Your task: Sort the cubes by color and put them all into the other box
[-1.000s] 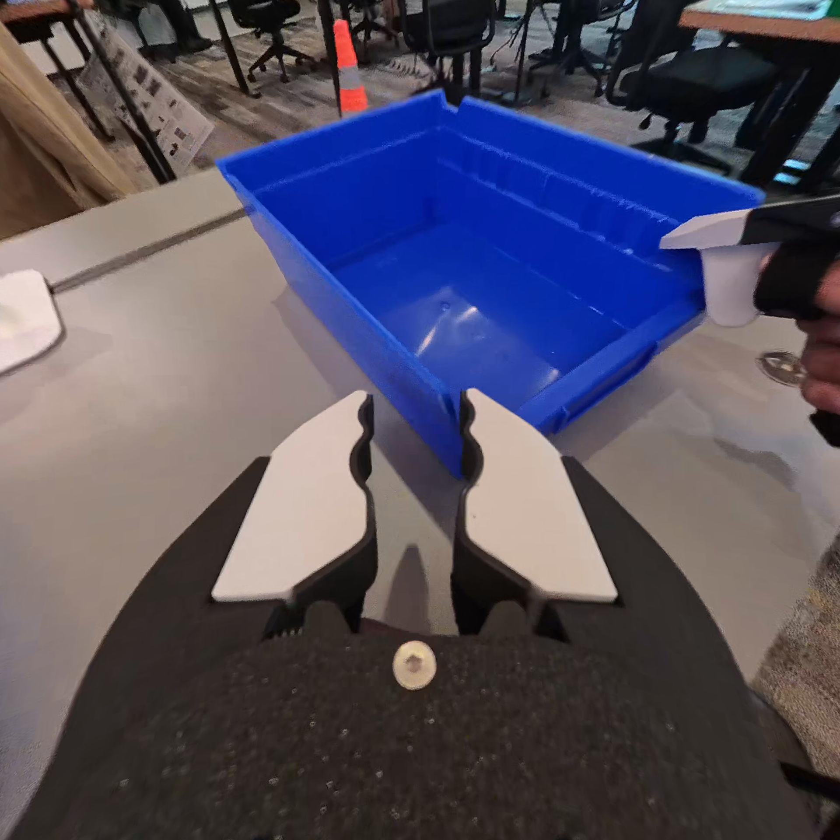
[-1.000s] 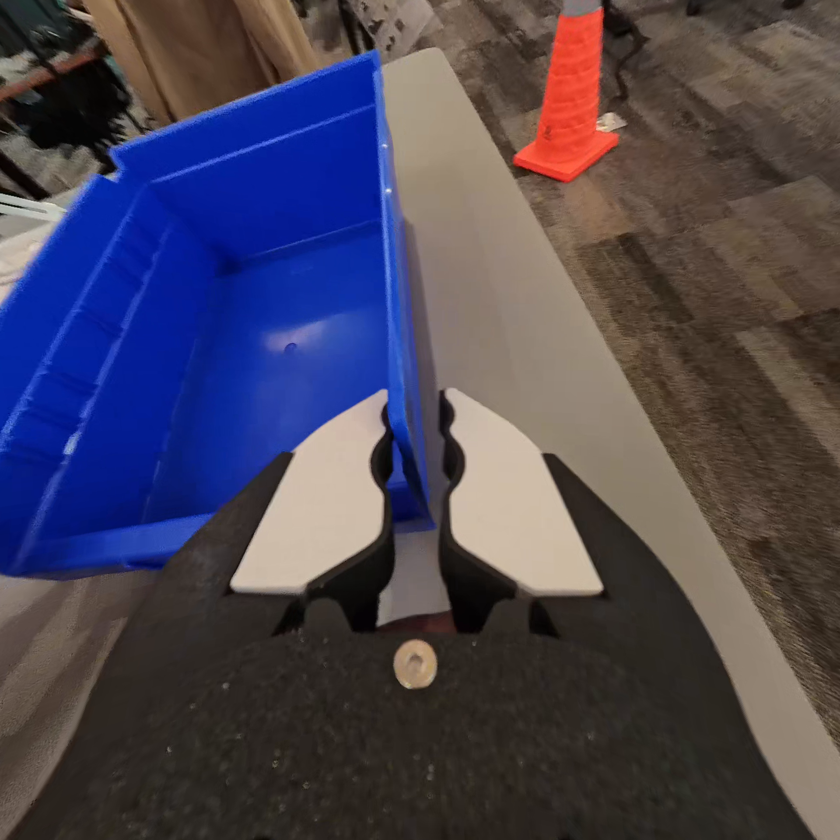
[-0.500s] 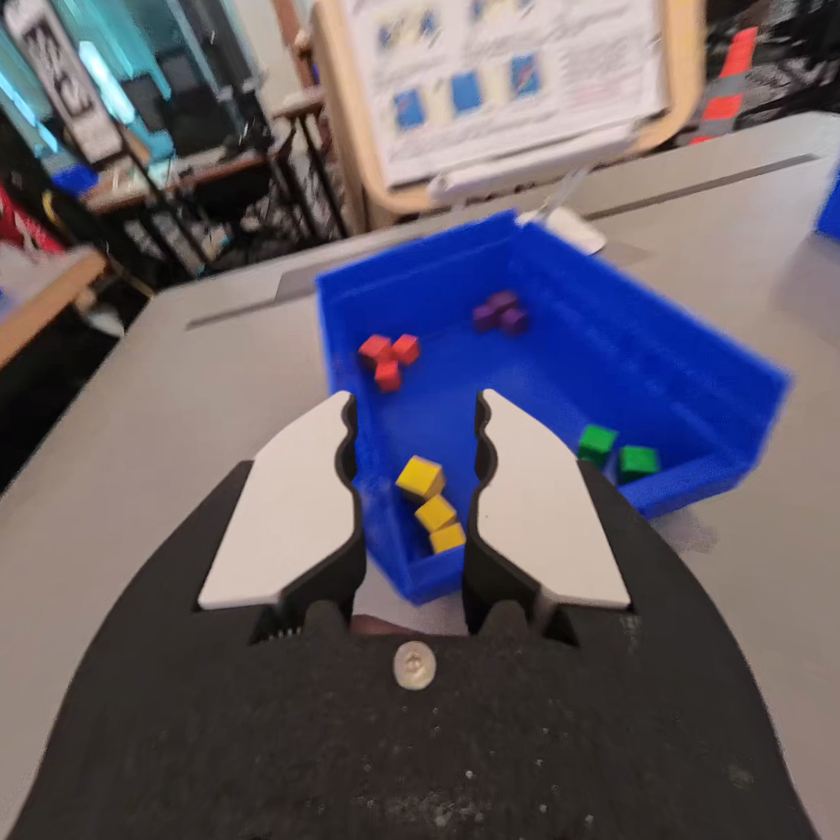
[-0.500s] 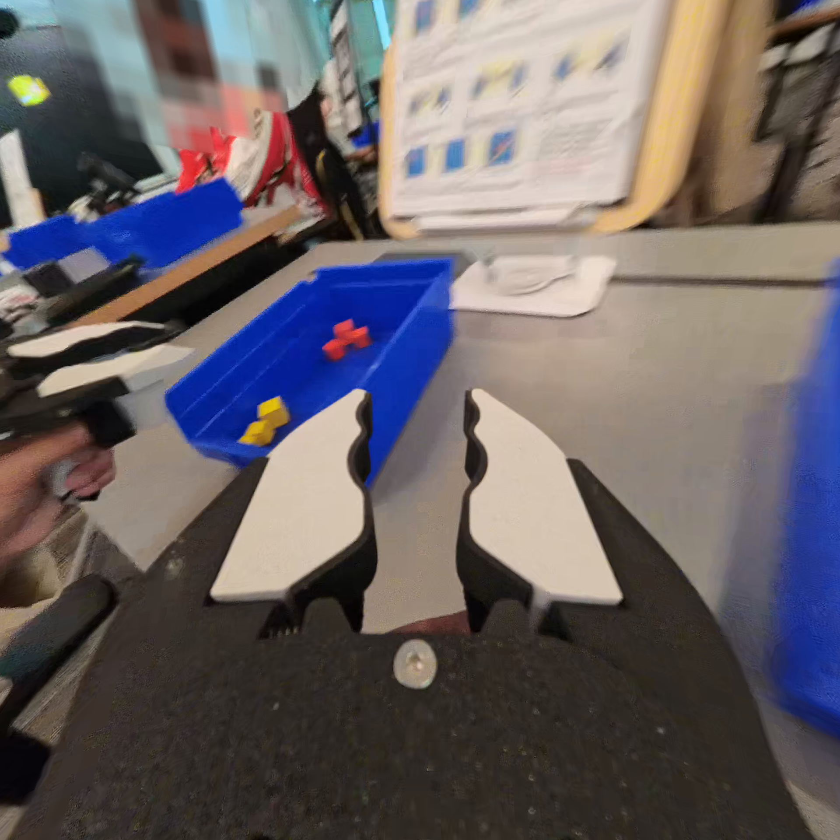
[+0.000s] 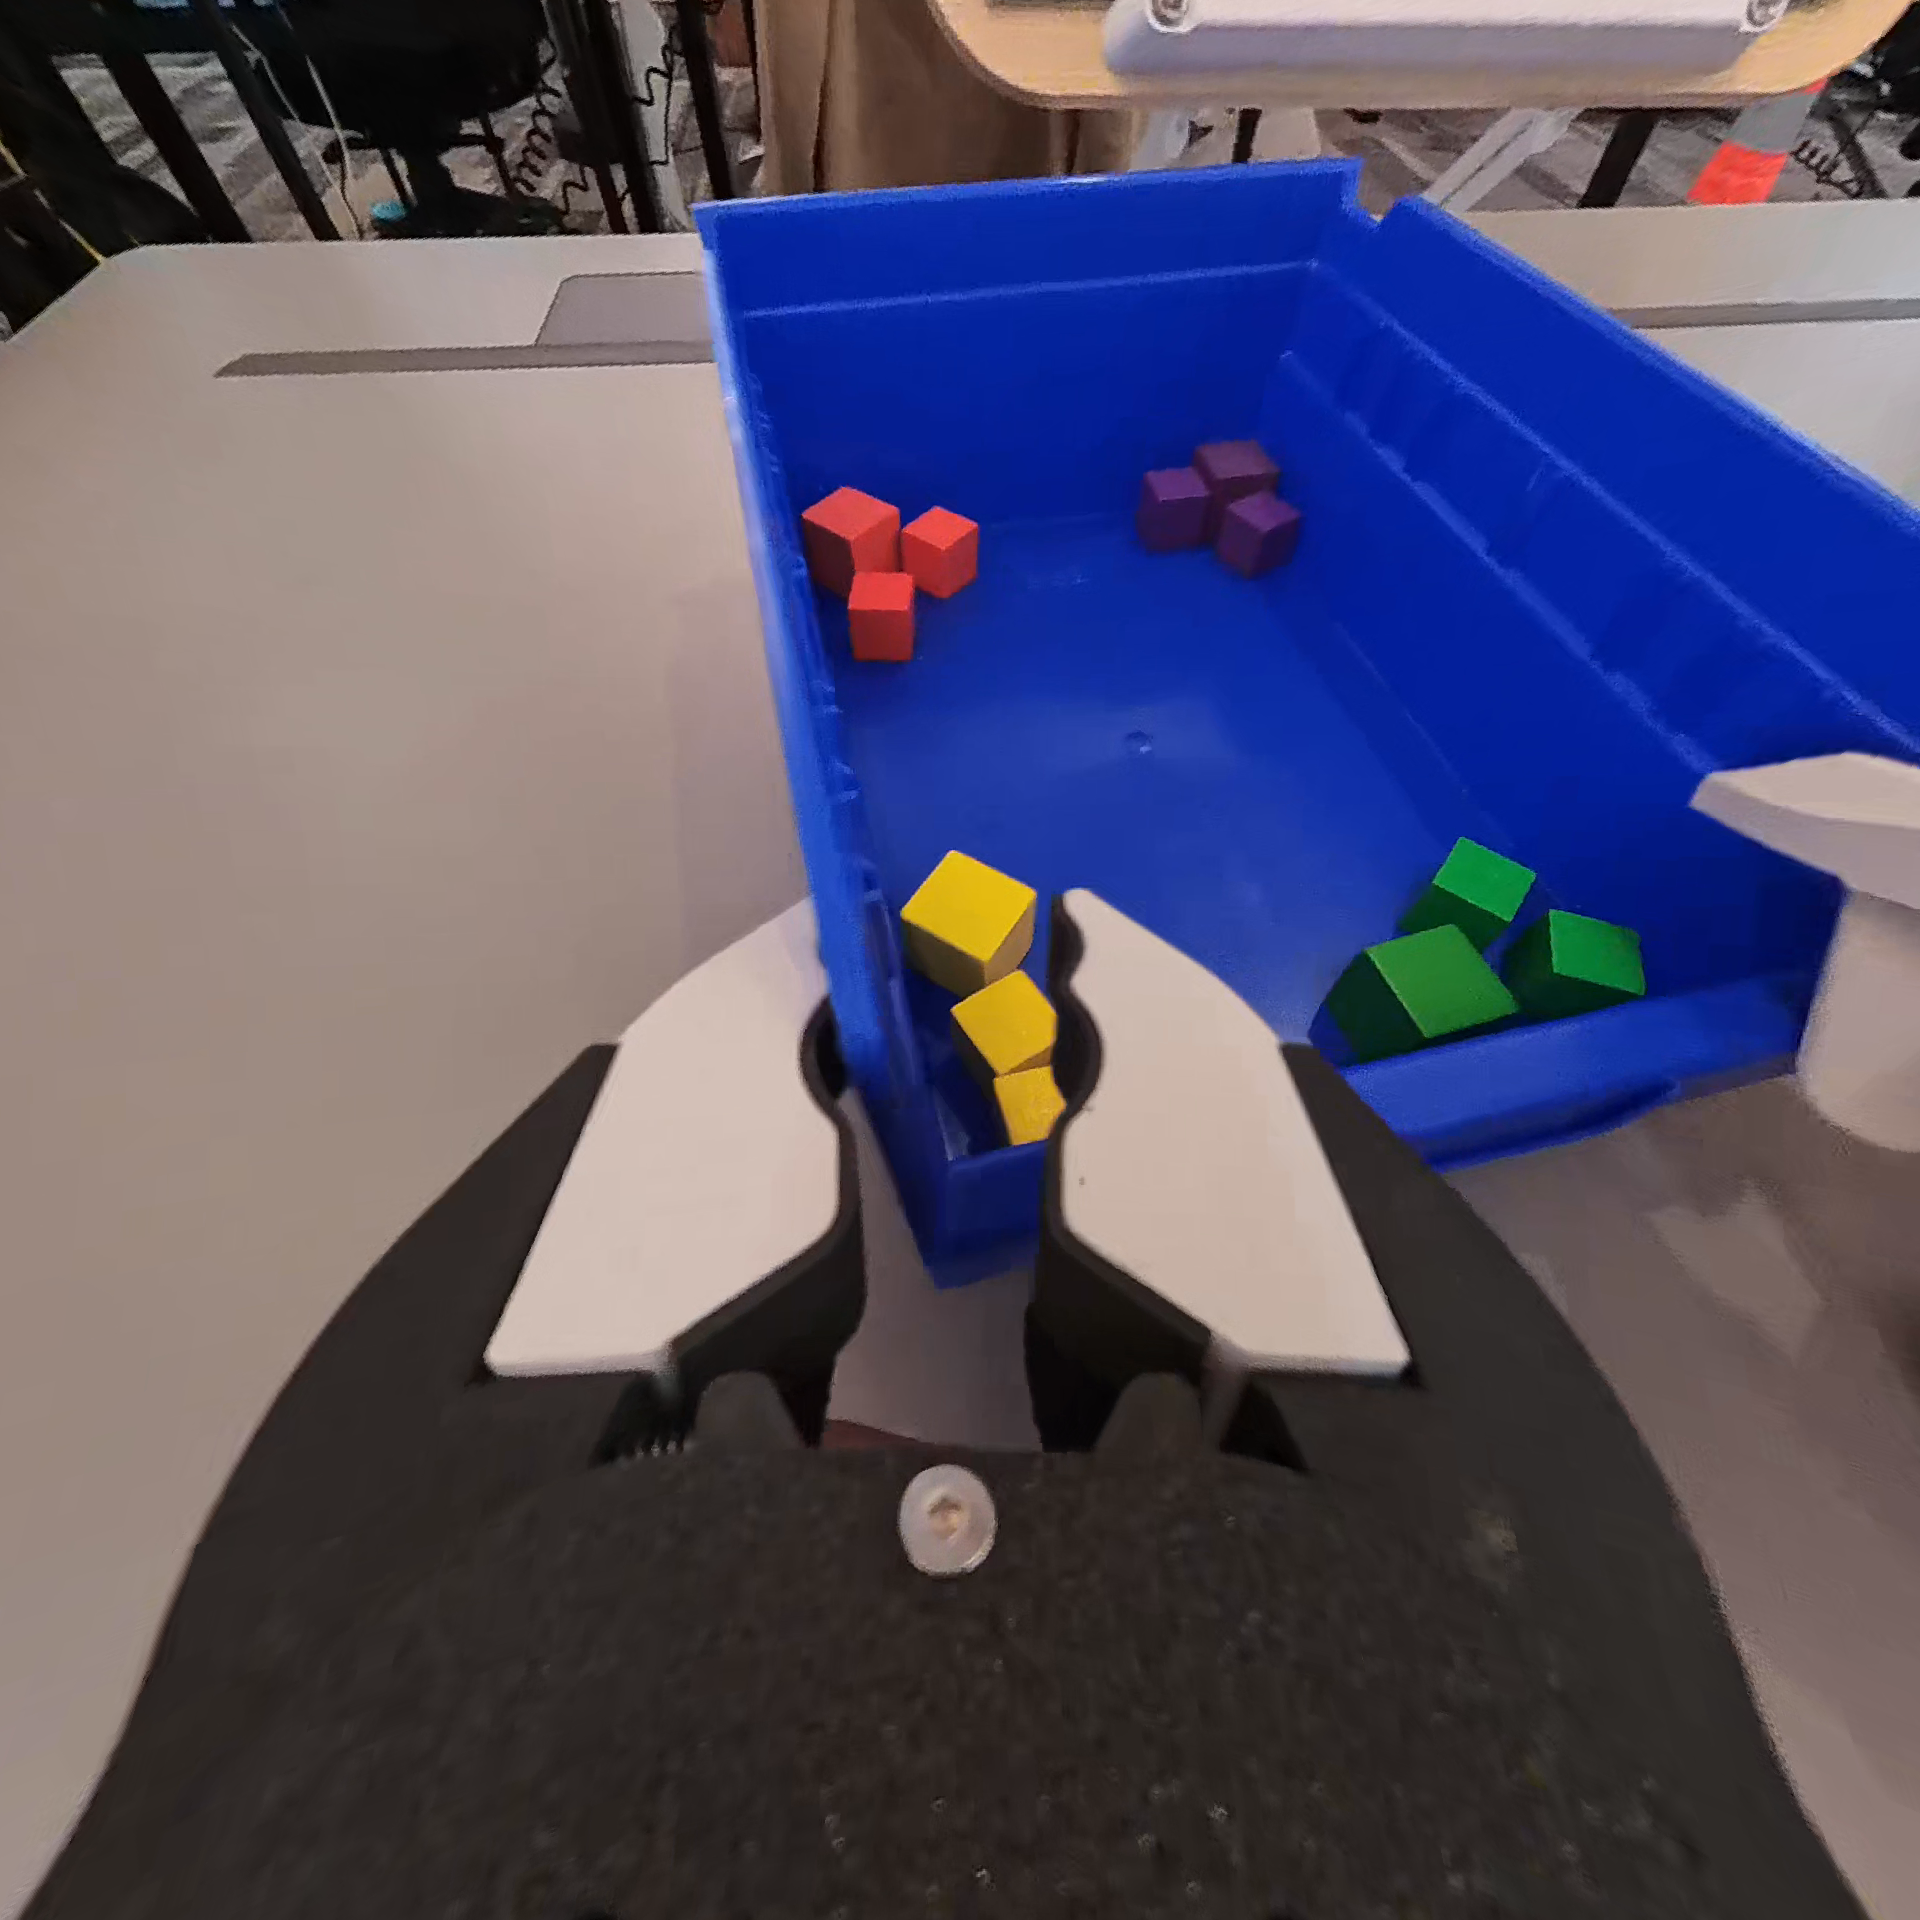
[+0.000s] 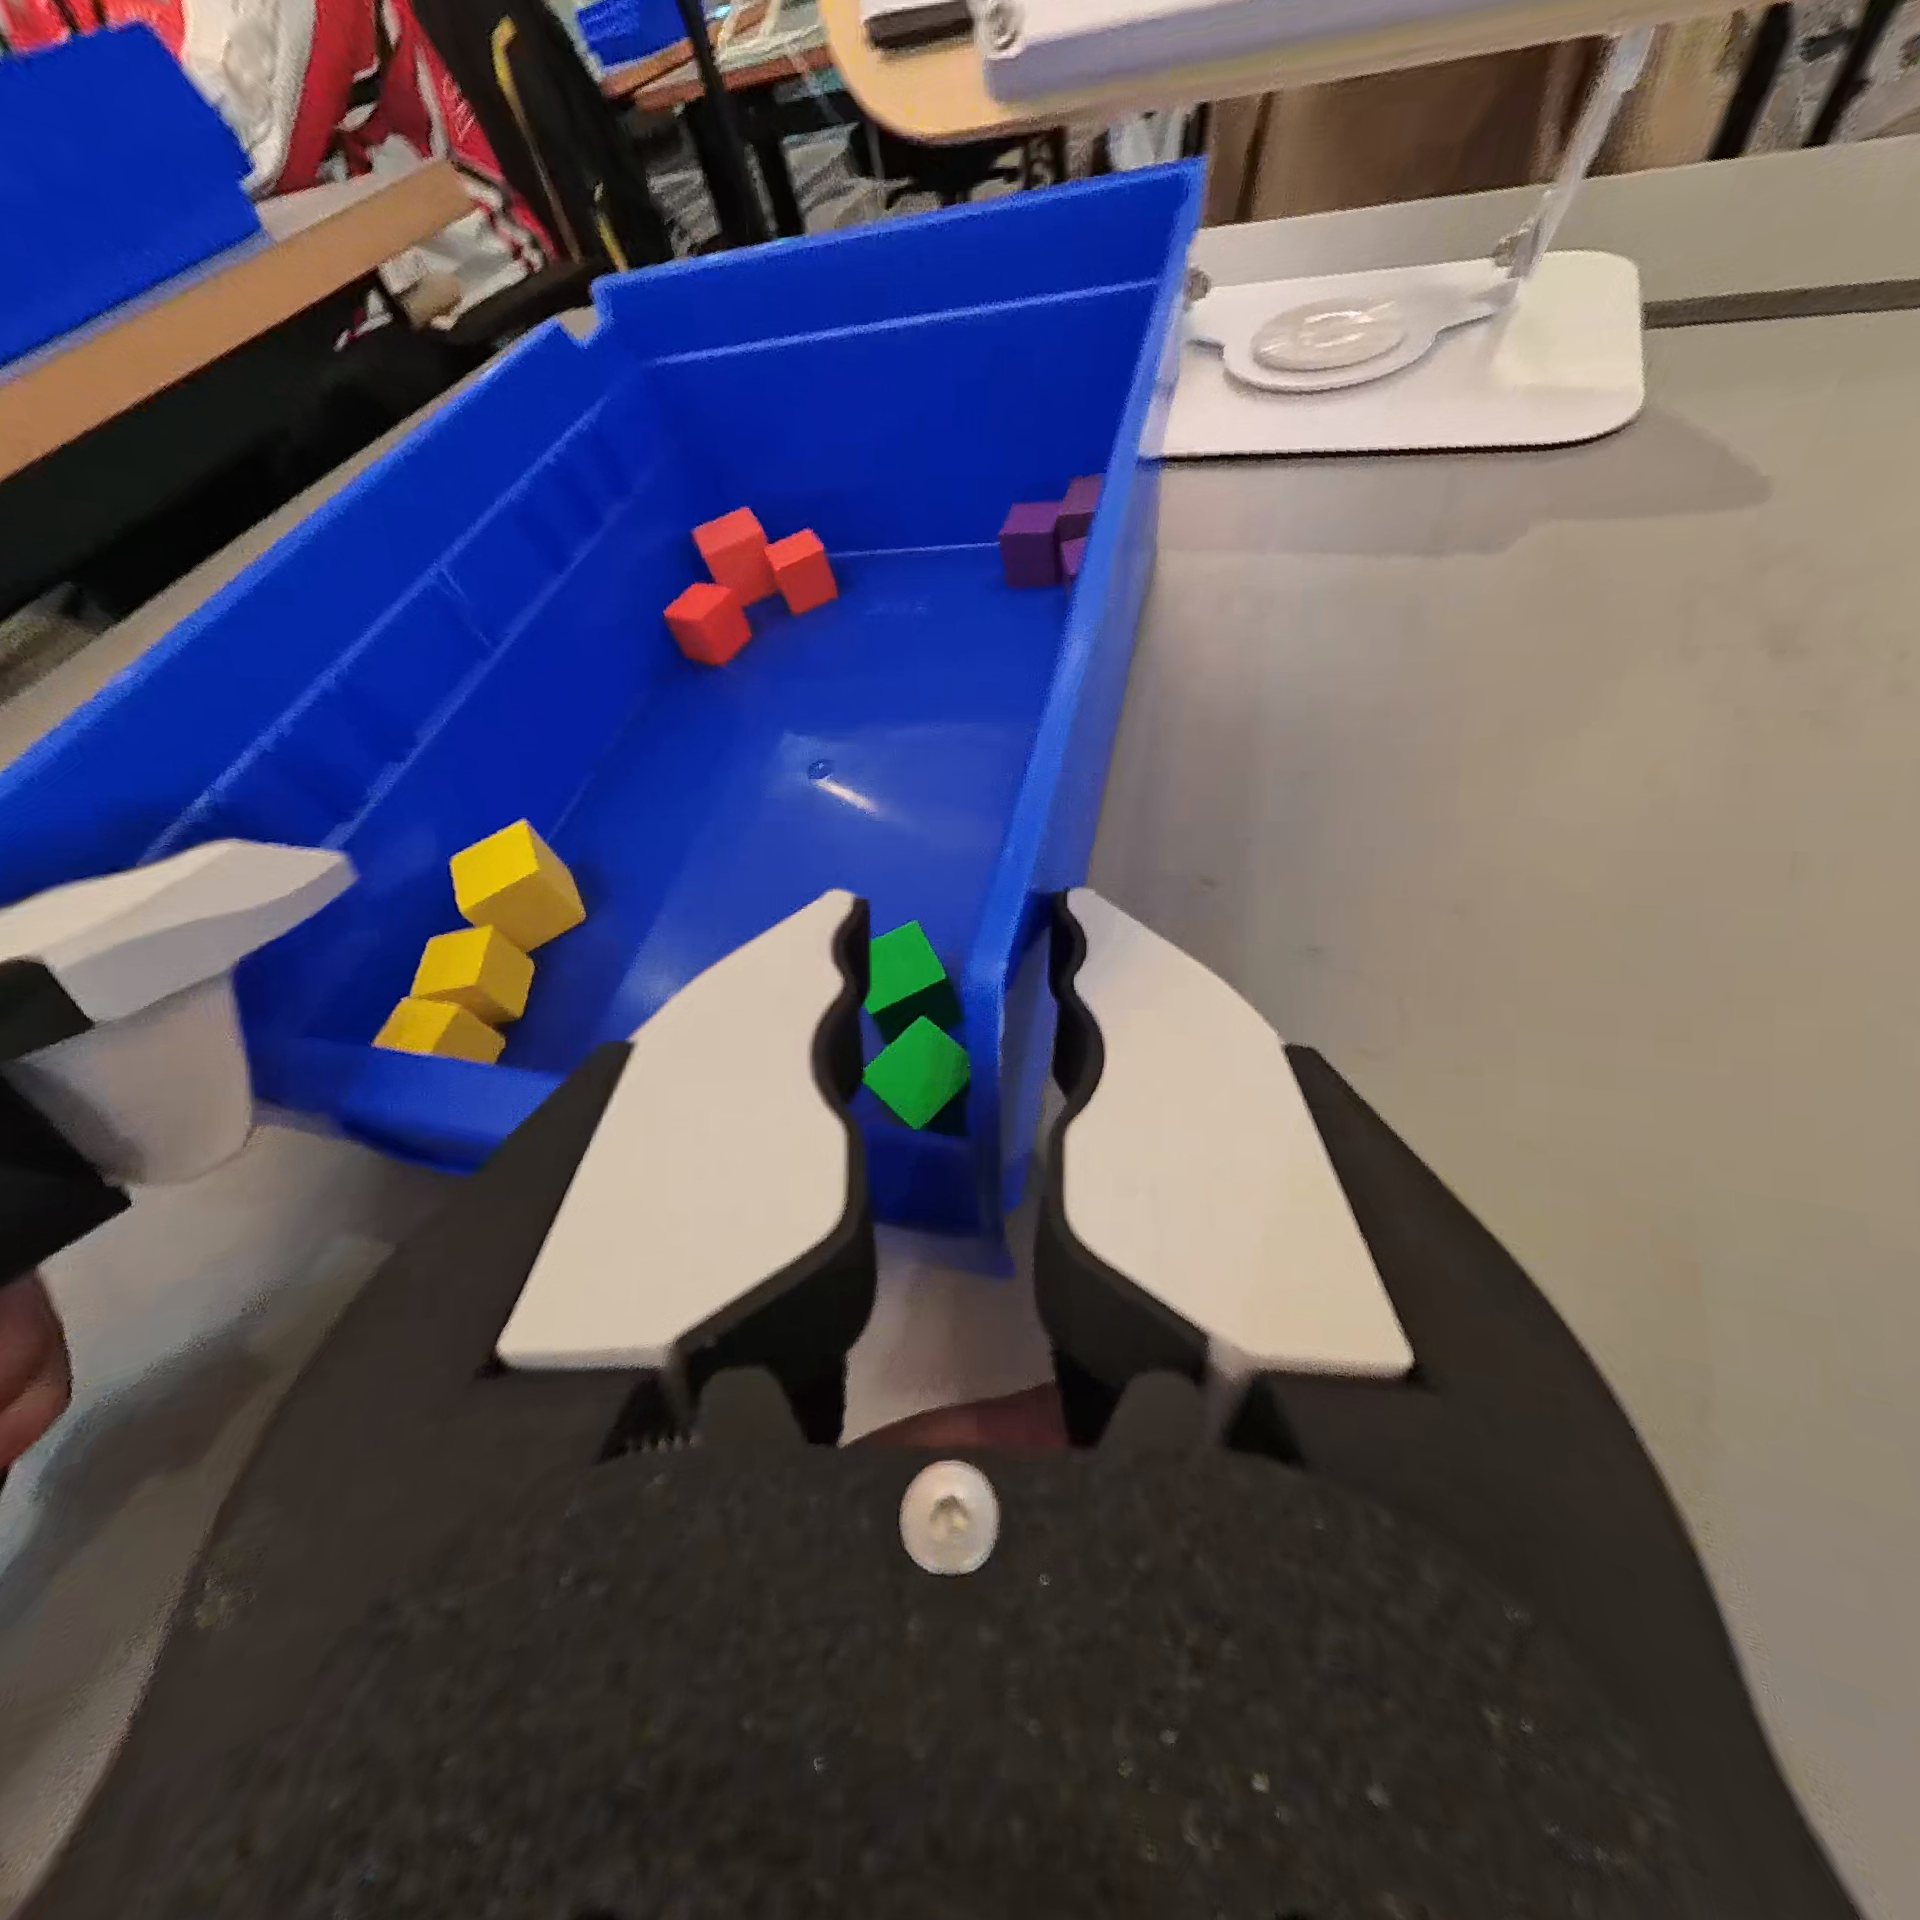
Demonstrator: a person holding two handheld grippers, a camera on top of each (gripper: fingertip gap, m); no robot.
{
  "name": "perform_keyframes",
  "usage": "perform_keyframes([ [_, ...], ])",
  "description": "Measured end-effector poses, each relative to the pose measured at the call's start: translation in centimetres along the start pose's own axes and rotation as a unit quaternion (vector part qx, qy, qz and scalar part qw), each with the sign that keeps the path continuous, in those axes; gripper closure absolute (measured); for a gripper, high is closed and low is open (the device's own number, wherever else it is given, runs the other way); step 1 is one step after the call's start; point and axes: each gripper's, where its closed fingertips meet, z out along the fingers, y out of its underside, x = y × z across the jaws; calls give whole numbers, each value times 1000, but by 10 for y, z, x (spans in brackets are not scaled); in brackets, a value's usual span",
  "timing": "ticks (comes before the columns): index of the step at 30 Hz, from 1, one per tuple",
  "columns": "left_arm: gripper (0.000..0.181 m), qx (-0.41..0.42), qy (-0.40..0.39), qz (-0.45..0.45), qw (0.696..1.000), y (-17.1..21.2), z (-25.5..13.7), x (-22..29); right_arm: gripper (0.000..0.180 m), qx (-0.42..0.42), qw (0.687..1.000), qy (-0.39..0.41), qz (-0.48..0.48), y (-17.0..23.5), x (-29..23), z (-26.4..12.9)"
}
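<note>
Both parted, gripping nothing: left hand-held gripper astride blue plastic bin's left wall by three yellow wooden cubes; right hand-held gripper astride right wall beside green cubes. Best to close squarely on both walls together.

Blue box holds cubes grouped by colour (one corner each)

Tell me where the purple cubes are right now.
The purple cubes sit clustered in the far right corner of the blue bin in the left wrist view, across from the red cubes at the far left.
</note>
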Motion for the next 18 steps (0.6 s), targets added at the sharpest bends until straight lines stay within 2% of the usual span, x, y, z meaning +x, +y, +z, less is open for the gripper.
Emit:
perform_keyframes([
  [3, 174, -1, -9, -27, 1000, 1, -6, -5, 163, 29, 998, 39, 45, -6, 12, -5],
  [5, 176, -2, -25, -25, 999, 2, -9, -9, 174, 40, 995, 53, 71, -6, 15, -8],
  [10, 178, -9, -45, -22, 999, 2, -13, -30, 175, 59, 991, 79, 91, -2, -3, -10],
  [18, 178, -17, -67, -10, 998, -10, -31, -109, 174, 52, 994, 47, 89, -2, -79, 17],
])
